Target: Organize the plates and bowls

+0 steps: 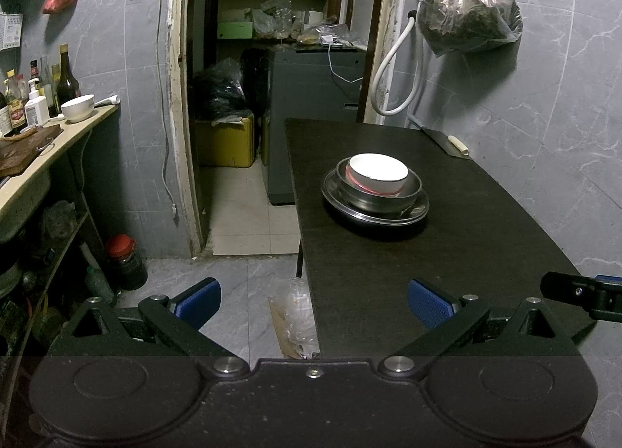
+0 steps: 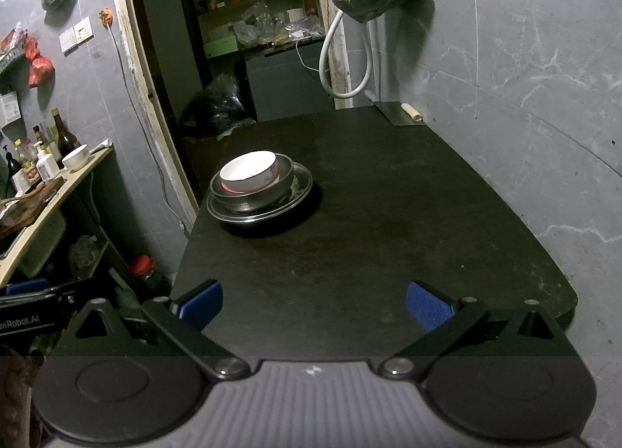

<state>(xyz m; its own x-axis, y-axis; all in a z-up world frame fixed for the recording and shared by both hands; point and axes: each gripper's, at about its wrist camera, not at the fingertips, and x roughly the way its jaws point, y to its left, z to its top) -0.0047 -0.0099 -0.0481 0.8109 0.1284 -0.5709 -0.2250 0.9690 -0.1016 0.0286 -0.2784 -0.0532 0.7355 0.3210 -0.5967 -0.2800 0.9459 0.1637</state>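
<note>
A white bowl (image 1: 378, 172) with a red band sits inside a steel bowl (image 1: 404, 194), which sits on a steel plate (image 1: 342, 203) on the dark table (image 1: 447, 253). The same stack shows in the right wrist view: white bowl (image 2: 248, 175), steel bowl (image 2: 283, 185), steel plate (image 2: 301, 195). My left gripper (image 1: 313, 302) is open and empty, held back at the table's near left edge. My right gripper (image 2: 314, 304) is open and empty above the table's near end (image 2: 350, 253). Another white bowl (image 1: 77, 107) stands on the left counter.
A cleaver (image 1: 443, 139) lies at the table's far right corner by the wall. Bottles (image 1: 23, 102) and a chopping board (image 1: 23, 148) are on the counter. A red-lidded jar (image 1: 124, 261) and a plastic bag (image 1: 295, 315) are on the floor. A full bag (image 1: 466, 4) hangs above.
</note>
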